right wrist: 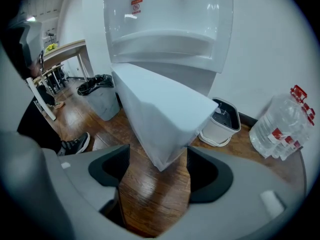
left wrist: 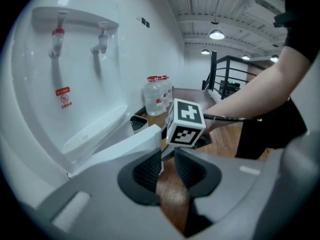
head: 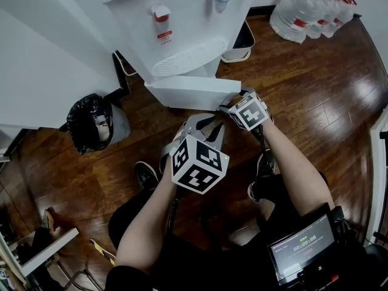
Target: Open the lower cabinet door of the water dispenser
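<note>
The white water dispenser (head: pixel 182 29) stands at the top of the head view. Its lower cabinet door (head: pixel 194 93) is swung out over the wood floor. My right gripper (head: pixel 233 102) is at the door's free end. In the right gripper view the thick door edge (right wrist: pixel 160 114) fills the gap between the wide-set jaws of my right gripper (right wrist: pixel 157 169), which is shut on it. My left gripper (head: pixel 203 129) hangs just in front of the door, apart from it. In the left gripper view my left gripper (left wrist: pixel 167 169) is open by a narrow gap with only floor behind, and the door (left wrist: pixel 125 146) lies beside its left finger.
A bin lined with a black bag (head: pixel 91 123) stands left of the dispenser. A white bin (head: pixel 242 41) sits to its right, and water bottles (head: pixel 309 8) are at the far right. The person's shoes (head: pixel 145 174) rest on the floor below the grippers.
</note>
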{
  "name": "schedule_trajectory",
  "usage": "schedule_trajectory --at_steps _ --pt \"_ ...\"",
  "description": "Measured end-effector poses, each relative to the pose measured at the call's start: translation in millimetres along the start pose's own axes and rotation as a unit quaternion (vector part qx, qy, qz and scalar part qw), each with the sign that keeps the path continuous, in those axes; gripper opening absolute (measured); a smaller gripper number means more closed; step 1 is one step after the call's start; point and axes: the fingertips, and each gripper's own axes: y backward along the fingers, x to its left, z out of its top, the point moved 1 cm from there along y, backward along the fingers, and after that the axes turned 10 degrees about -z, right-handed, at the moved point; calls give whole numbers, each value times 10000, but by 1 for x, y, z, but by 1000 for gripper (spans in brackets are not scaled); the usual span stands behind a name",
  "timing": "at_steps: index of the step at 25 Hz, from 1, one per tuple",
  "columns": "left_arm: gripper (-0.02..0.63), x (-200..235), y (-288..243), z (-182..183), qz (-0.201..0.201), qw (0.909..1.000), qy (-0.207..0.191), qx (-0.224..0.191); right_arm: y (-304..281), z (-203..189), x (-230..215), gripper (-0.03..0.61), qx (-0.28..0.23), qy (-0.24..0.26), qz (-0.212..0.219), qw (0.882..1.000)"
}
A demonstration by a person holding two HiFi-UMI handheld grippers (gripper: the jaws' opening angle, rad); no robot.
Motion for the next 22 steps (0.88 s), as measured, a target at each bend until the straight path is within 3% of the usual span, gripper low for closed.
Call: schedule_trajectory --at_steps 6,14,22 --pt "107 -15 6 0 -76 9989 380 -247 18 -9 20 360 -18 74 118 9999" --pt "106 -10 18 -11 370 9953 766 -454 27 -22 41 360 35 68 281 9996" --pt "104 -11 33 -27 555 9919 994 -572 41 -32 66 359 10 95 447 9990"
